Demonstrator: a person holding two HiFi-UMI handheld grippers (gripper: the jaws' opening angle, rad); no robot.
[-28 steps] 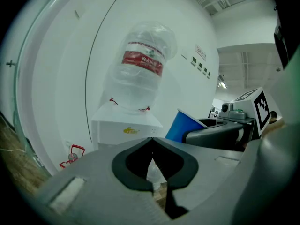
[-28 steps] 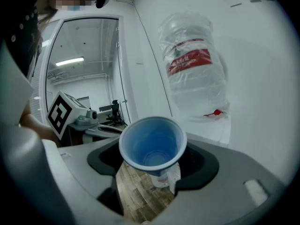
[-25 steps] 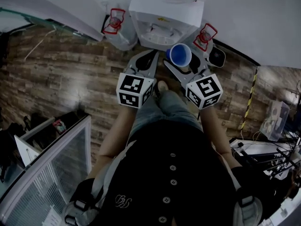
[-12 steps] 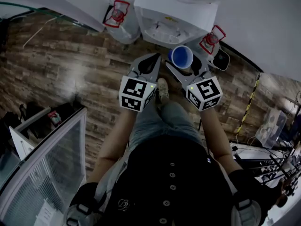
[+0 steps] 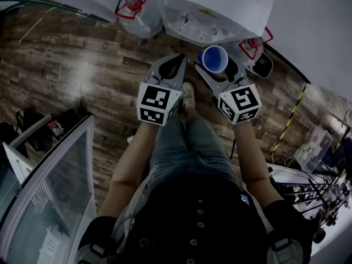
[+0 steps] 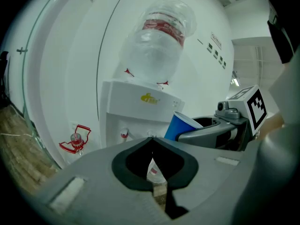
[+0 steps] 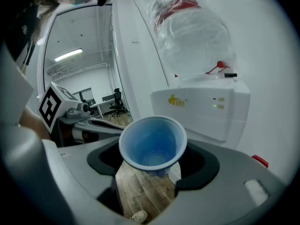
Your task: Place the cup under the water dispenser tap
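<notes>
Blue cup [image 5: 214,58], upright, clamped between the jaws of the right gripper [image 5: 215,66] just before the water dispenser [image 5: 204,11]; left gripper [image 5: 175,65], jaws together and empty, alongside.

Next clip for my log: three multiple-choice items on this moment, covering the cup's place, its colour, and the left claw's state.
1. Where is the cup? A) in the right claw B) on a tray C) on a shelf
2. Its colour? A) red B) blue C) white
3. The left claw is: A) shut, empty B) shut on the cup C) wide open
Key: 1 A, its jaws grip it near the water dispenser; 2 B, blue inside and out; 3 A, its jaws meet with nothing between.
</notes>
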